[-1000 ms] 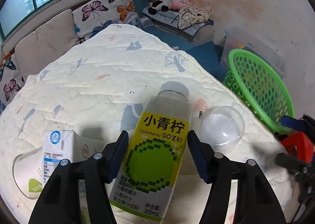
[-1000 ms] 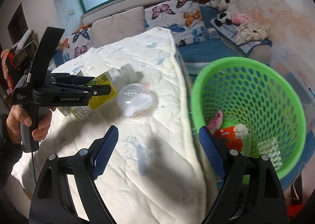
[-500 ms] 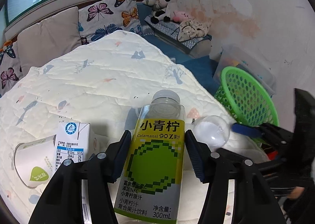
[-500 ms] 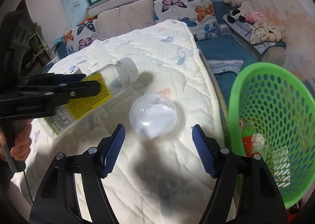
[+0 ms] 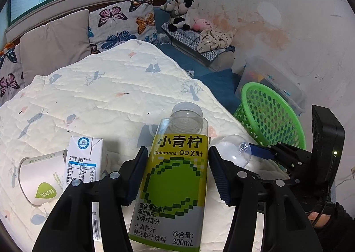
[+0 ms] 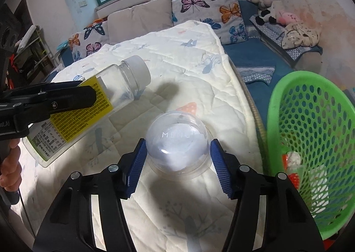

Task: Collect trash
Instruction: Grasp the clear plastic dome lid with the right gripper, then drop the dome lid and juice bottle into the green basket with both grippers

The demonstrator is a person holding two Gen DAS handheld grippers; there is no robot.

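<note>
My left gripper (image 5: 177, 174) is shut on an empty clear juice bottle (image 5: 175, 185) with a yellow-green label and holds it lifted off the white quilt (image 5: 99, 101); the bottle also shows in the right wrist view (image 6: 88, 105). My right gripper (image 6: 177, 163) is open, its blue pads on either side of a clear plastic dome lid (image 6: 177, 147) that rests on the quilt, with small gaps. The dome also shows in the left wrist view (image 5: 233, 152). A green mesh basket (image 6: 310, 141) holding some trash stands right of the bed edge.
A white milk carton (image 5: 84, 158) and a tipped paper cup (image 5: 40, 181) lie on the quilt left of the bottle. Butterfly pillows (image 5: 119, 23) line the far side. A clear storage bin (image 5: 273, 79) stands behind the basket (image 5: 266, 114).
My left gripper has lifted the bottle off the quilt. My right gripper has moved forward until its open pads straddle the dome lid.
</note>
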